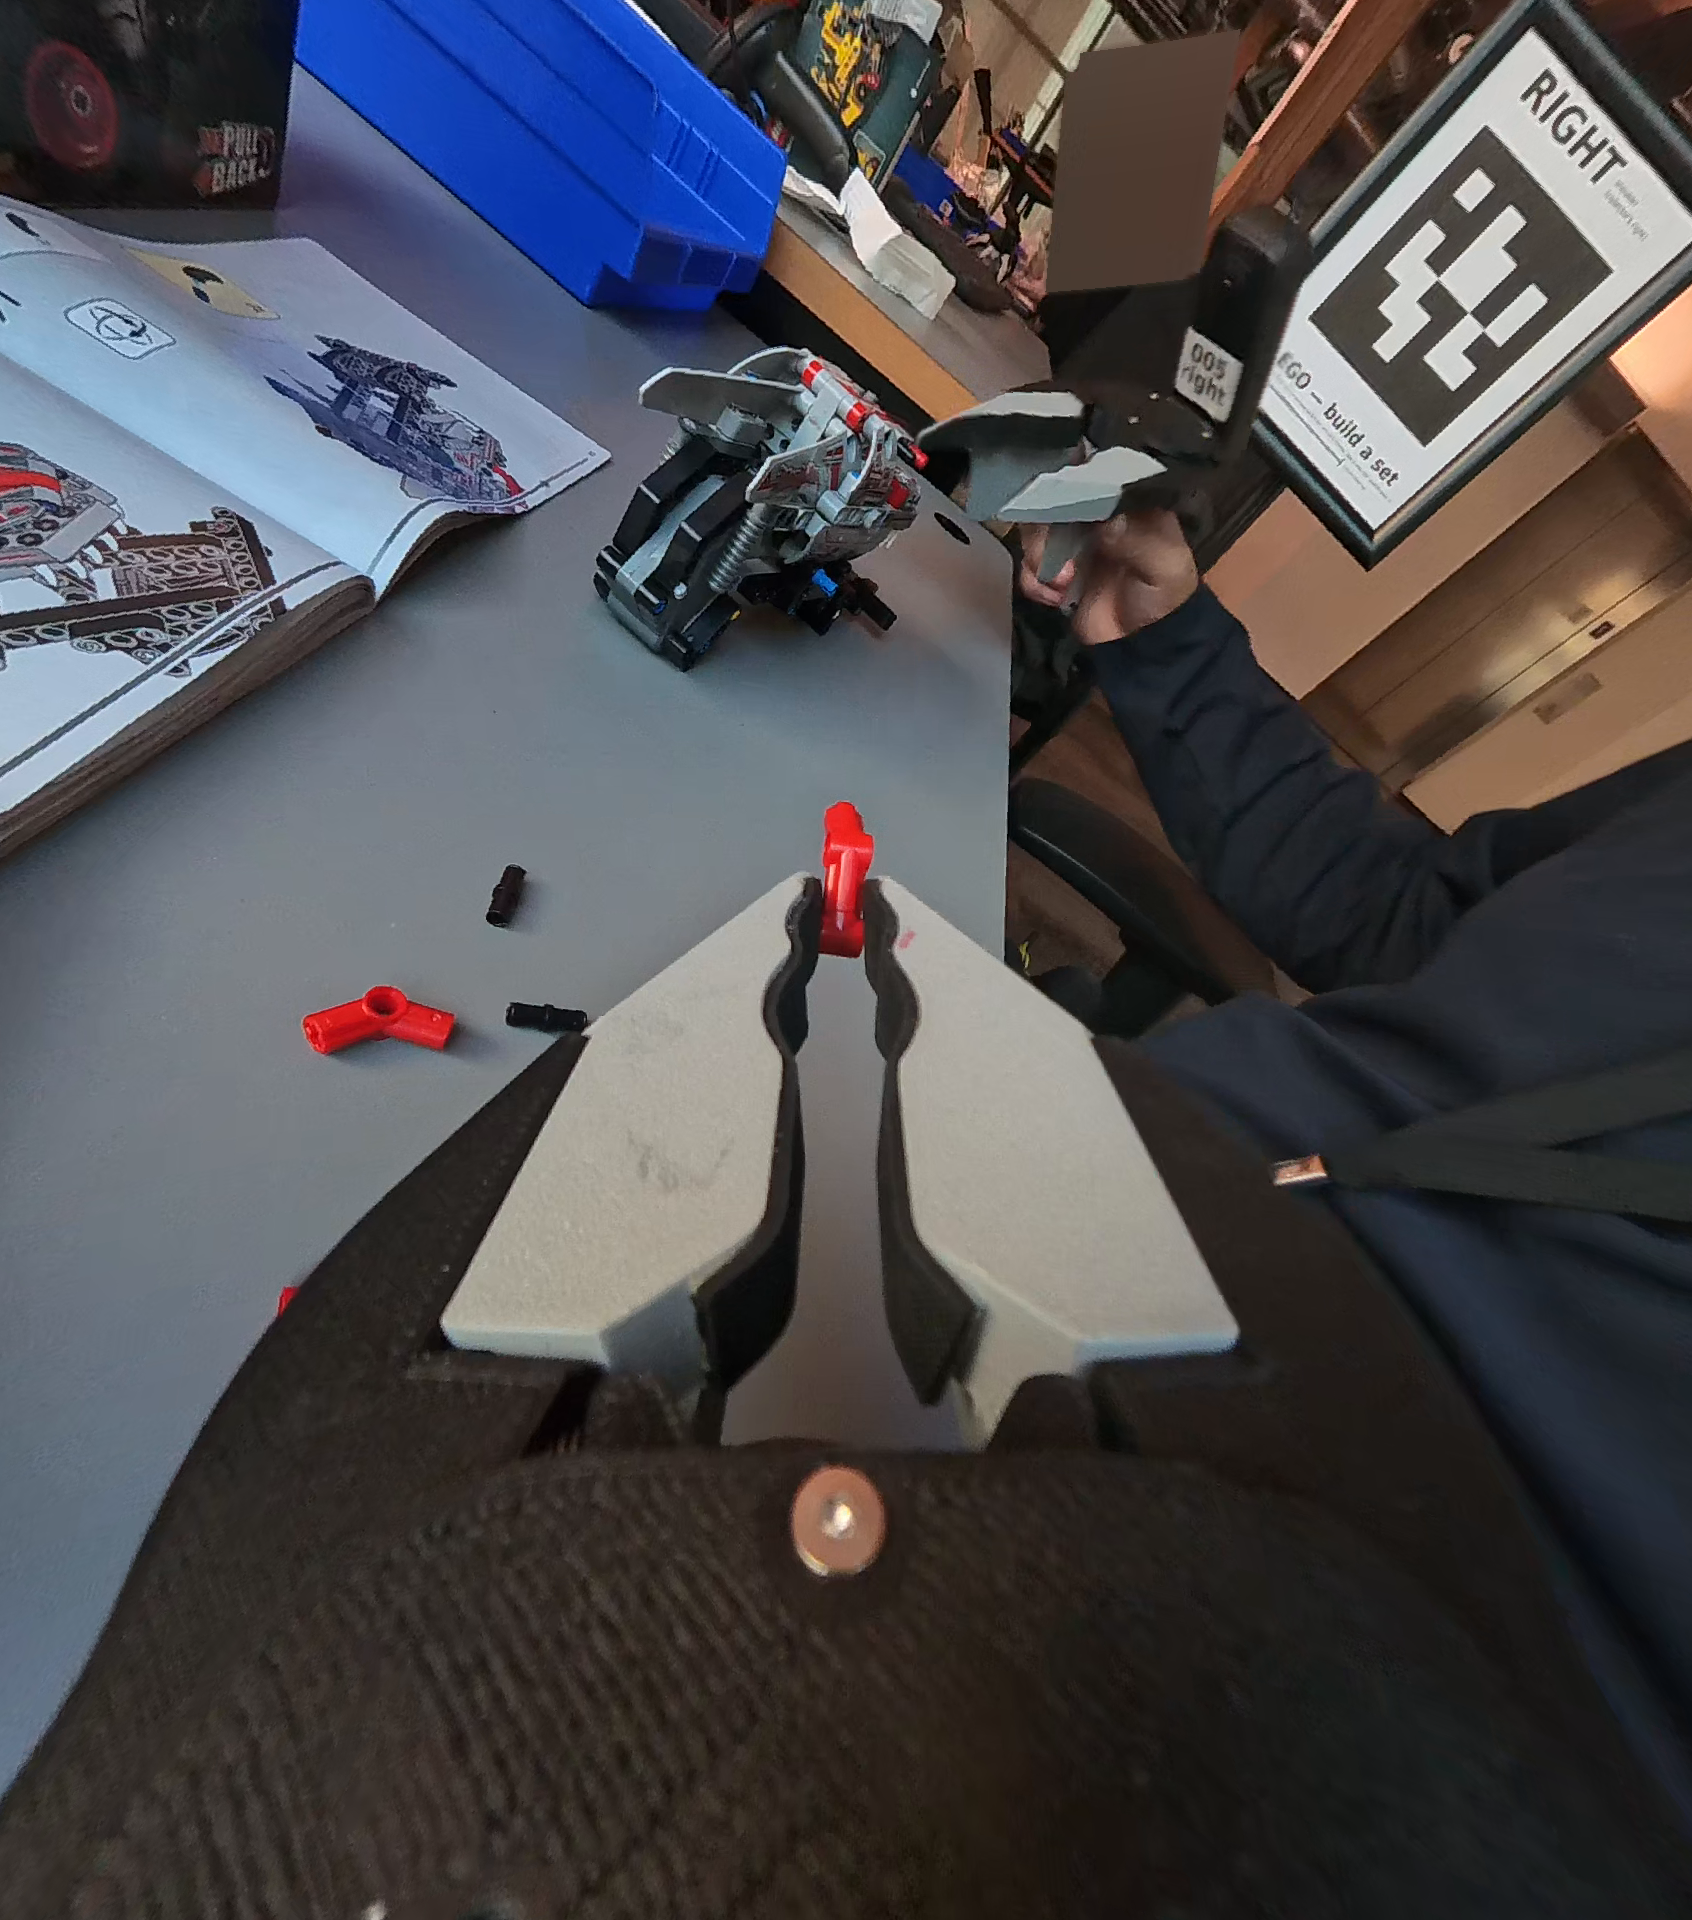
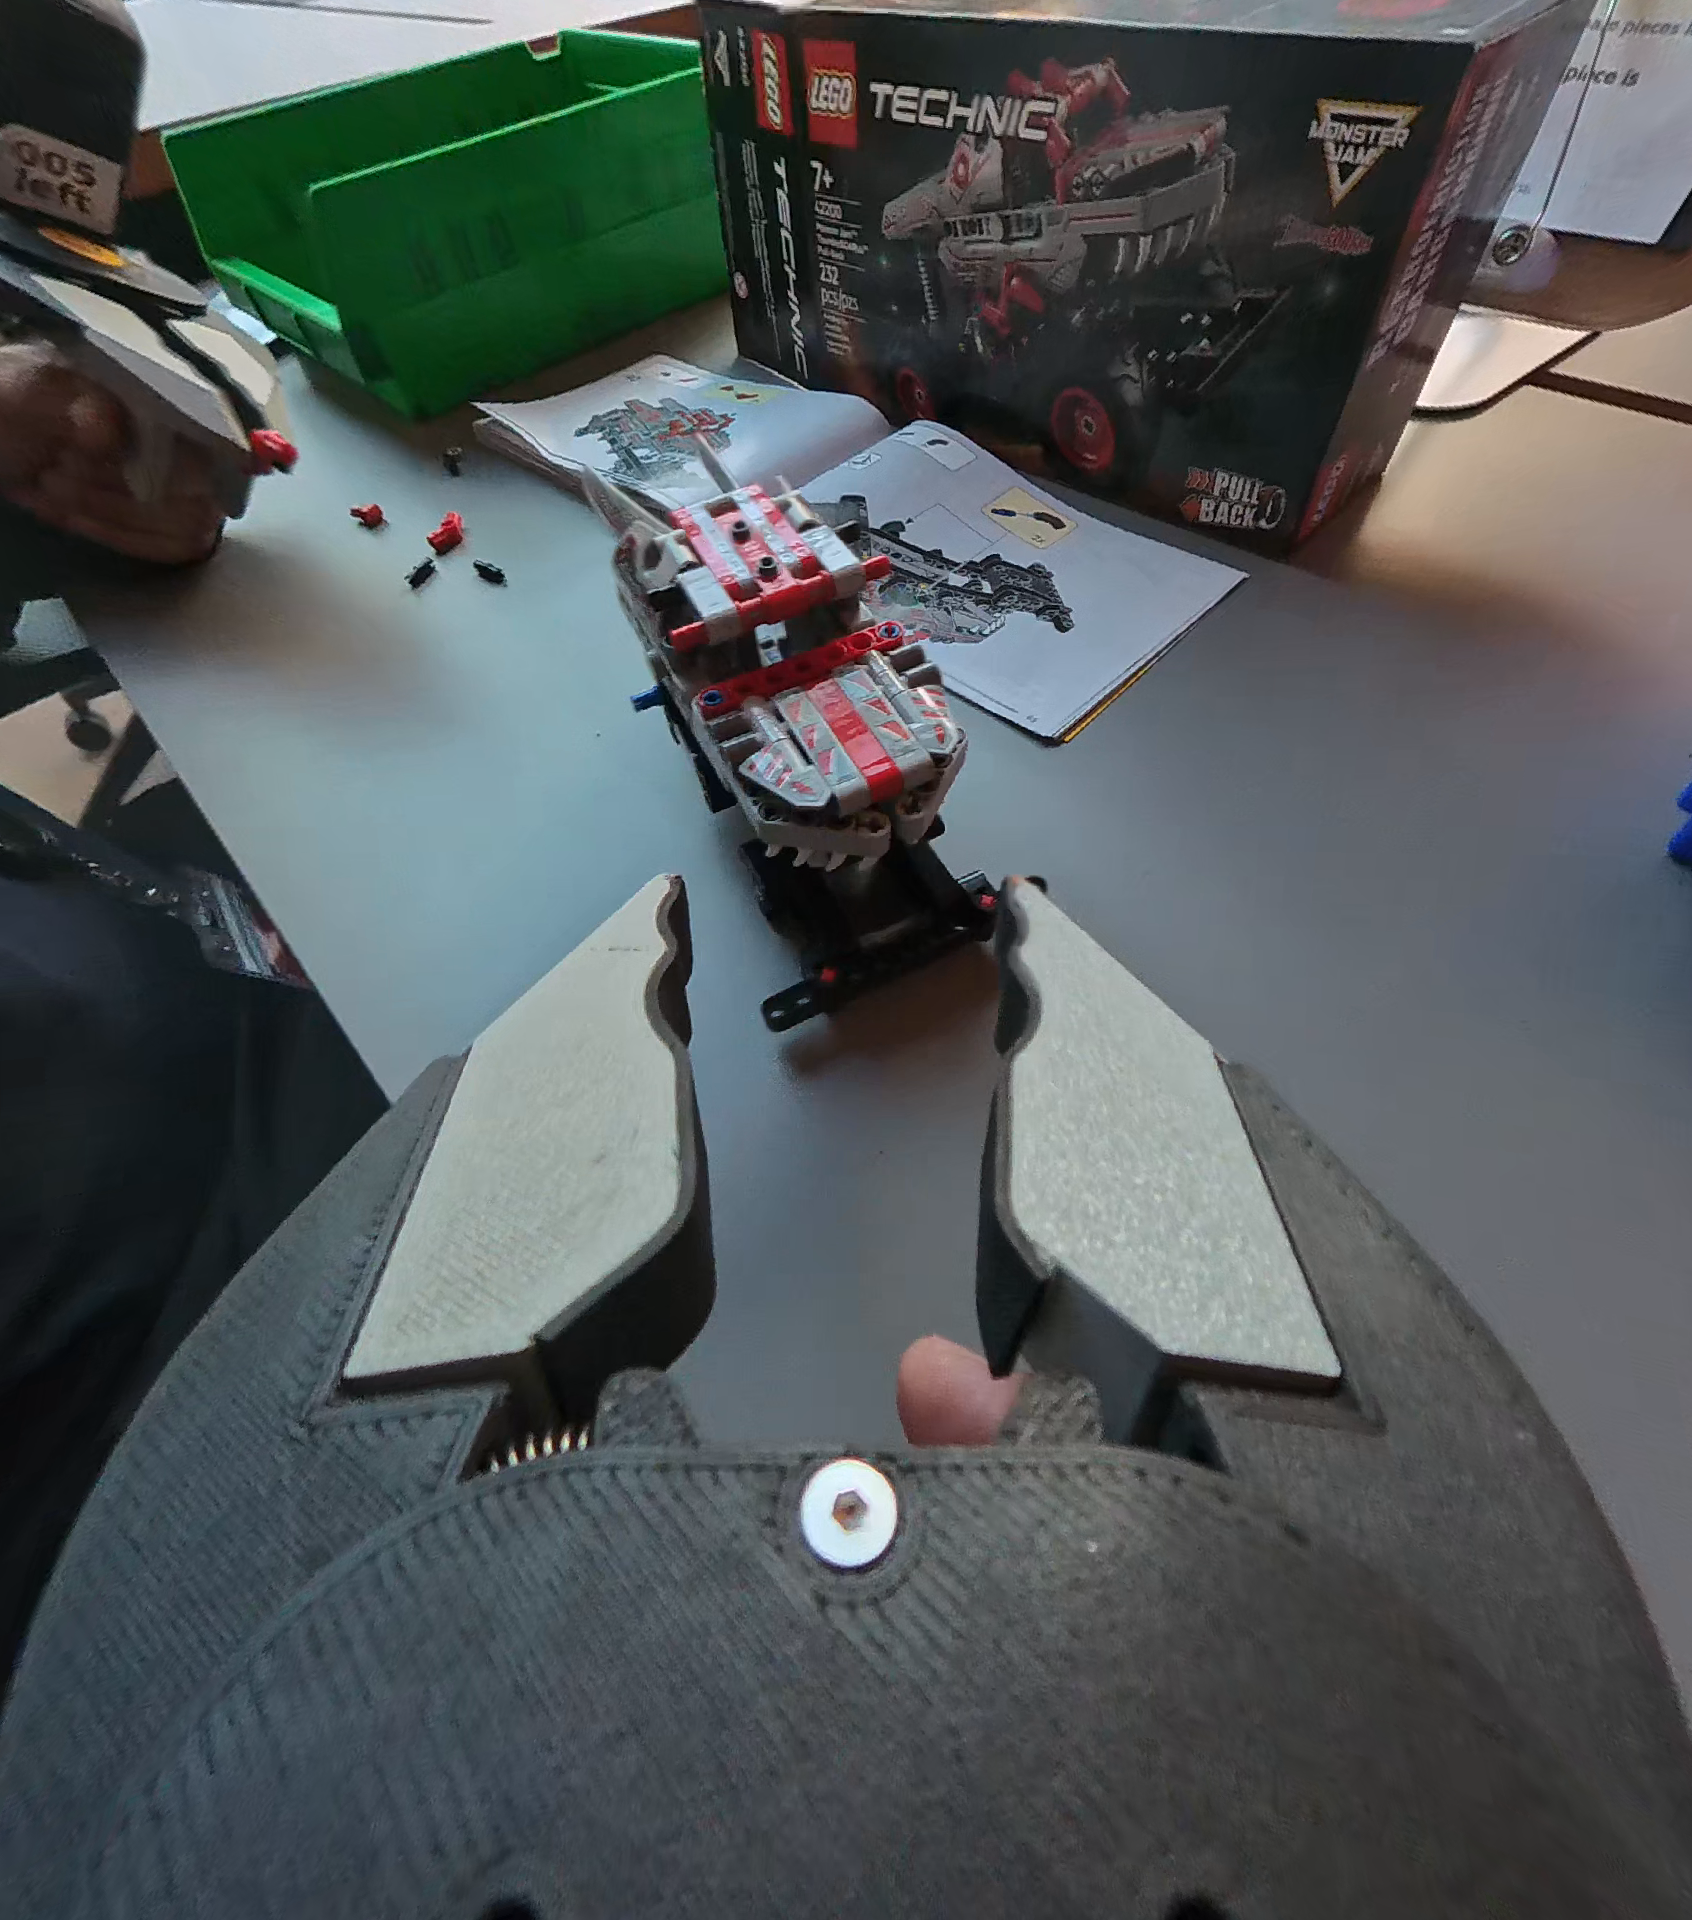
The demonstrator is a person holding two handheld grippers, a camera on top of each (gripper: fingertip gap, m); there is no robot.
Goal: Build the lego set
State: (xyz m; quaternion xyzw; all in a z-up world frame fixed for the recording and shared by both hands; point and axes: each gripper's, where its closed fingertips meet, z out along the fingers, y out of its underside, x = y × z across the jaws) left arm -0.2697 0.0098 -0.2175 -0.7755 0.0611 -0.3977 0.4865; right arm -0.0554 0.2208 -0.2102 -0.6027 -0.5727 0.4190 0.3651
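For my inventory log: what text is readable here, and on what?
I won't quote writing; these bear it:
Dark set box: lettering, numbers.
Open booklet: page number.
Framed sign: lettering around a marker pattern.
Small tag on left gripper, another on right gripper.

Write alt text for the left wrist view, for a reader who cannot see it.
The left gripper pinches a small red piece between its fingers above a grey table. Farther off, the open right gripper is beside the half-built truck model; an open instruction booklet and loose red and black pieces lie left.
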